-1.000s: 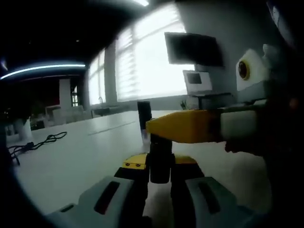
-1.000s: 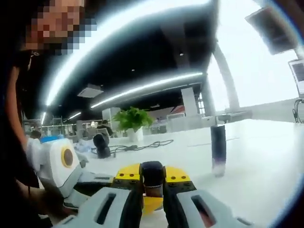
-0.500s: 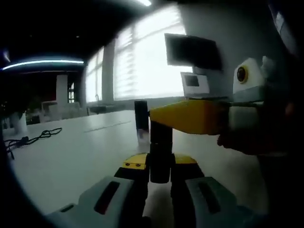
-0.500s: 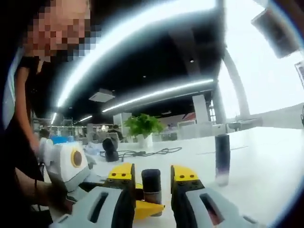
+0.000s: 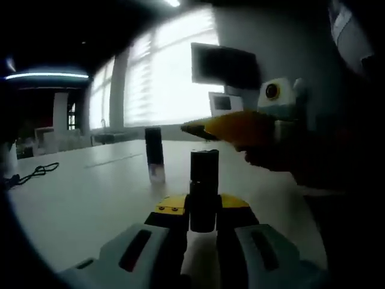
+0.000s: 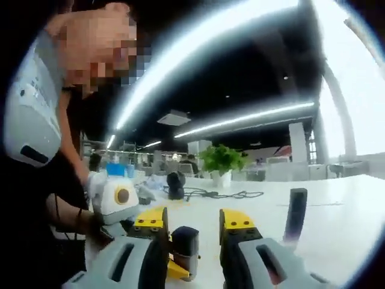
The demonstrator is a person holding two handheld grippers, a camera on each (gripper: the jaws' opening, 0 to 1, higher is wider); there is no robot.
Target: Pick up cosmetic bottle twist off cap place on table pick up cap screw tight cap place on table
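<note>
Left gripper (image 5: 203,212): clenched on the bottle (image 5: 204,189); bottle is held upright between the yellow-tipped jaws, dark, with its cap still on top.
Bottle in right gripper view (image 6: 184,251): seen low between the right gripper's jaws, nearer the left one, top end toward the camera; contact with that jaw cannot be told.
Right gripper (image 6: 192,226): released, jaws spread wide, nothing gripped; in the left gripper view (image 5: 207,128) its yellow jaws are seen from the side, just above and behind the bottle top, clear of it.
Table (image 5: 90,192): pale, flat top under both grippers.
Second bottle (image 5: 154,155): dark, stood upright on the table beyond the held one, well apart.
Cable (image 5: 33,173): black, lying on the table far left.
Plant (image 6: 221,164): potted, on the table far back.
Person (image 6: 42,150): at left, holding the grippers.
</note>
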